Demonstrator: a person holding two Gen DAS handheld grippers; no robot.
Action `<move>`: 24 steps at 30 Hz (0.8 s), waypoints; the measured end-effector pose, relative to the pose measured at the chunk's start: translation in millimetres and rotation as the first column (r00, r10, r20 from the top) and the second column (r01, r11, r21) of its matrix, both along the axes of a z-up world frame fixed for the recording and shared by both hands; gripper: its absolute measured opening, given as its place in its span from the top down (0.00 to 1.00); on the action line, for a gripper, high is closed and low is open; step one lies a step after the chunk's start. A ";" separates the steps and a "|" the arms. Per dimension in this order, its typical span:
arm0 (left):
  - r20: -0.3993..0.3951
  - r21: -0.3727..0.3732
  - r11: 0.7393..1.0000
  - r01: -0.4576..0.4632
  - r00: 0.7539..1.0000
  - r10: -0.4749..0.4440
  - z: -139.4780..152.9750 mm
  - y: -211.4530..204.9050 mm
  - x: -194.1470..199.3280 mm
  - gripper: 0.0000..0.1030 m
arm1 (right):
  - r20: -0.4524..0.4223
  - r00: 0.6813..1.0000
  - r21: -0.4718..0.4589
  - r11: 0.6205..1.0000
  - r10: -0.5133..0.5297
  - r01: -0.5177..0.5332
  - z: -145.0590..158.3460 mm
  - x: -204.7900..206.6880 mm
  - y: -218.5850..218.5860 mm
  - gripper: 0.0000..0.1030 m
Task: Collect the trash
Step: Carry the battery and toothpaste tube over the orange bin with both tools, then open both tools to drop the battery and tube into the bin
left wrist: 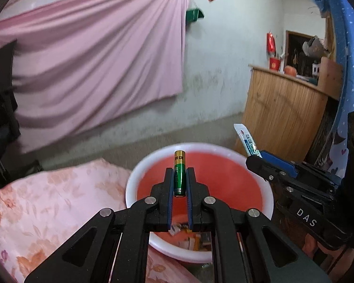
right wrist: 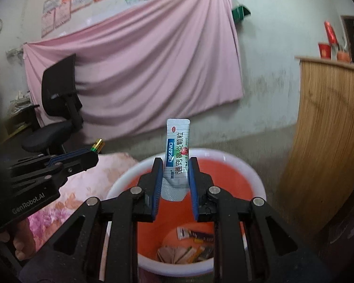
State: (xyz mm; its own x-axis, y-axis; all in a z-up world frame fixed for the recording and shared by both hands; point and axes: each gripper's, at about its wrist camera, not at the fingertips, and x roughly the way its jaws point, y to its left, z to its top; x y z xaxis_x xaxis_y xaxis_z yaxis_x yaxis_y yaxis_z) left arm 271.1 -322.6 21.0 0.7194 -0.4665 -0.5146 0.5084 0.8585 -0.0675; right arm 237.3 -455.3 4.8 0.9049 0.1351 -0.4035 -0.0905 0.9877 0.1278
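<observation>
Item: red bin (right wrist: 252, 176) with white rim, already holding wrappers and small packets at its bottom, standing beside a pink floral cloth (left wrist: 47, 200). Above the bin mouth, the left gripper (left wrist: 179, 179) is clamped on a green-and-gold battery (left wrist: 179, 172), fingers nearly together, the battery upright with its gold end protruding past the tips. To the right of it, over the bin's right rim, the right gripper (right wrist: 175, 176) pinches a white-and-blue sachet (right wrist: 177, 151) by its lower edges, fingers (right wrist: 156, 184) part-open to the sachet's width, most of the packet standing free above them. Risks, as judged: the battery is smooth and round, so a release off-centre could send it against the rim and out onto the cloth or floor; the sachet is light and flat and may flutter sideways or cling to a pad on release; the two grippers sit near each other over one opening and could knock together if both drop at once. A pink sheet (right wrist: 141, 66) hangs on the wall beyond the bin.
</observation>
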 end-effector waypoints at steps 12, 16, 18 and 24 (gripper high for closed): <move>-0.180 0.057 0.998 0.001 0.984 0.009 -24.8 -2.8 19.4 0.93 | -0.177 0.984 0.020 1.000 0.002 0.002 -21.5 18.6 -11.1 0.57; -0.201 0.059 0.998 0.009 0.980 0.003 -26.2 -2.5 22.8 0.93 | -0.189 0.982 0.014 1.000 0.005 -0.003 -21.9 18.9 -10.6 0.57; -0.204 0.059 0.998 0.017 0.979 -0.005 -25.9 -1.0 23.6 0.93 | -0.198 0.980 0.021 1.000 0.011 -0.007 -22.5 20.3 -11.3 0.56; -0.216 0.065 0.997 0.040 0.976 -0.025 -25.2 -0.4 28.0 0.91 | -0.228 0.974 0.021 1.000 0.015 -0.011 -27.1 25.4 -11.6 0.56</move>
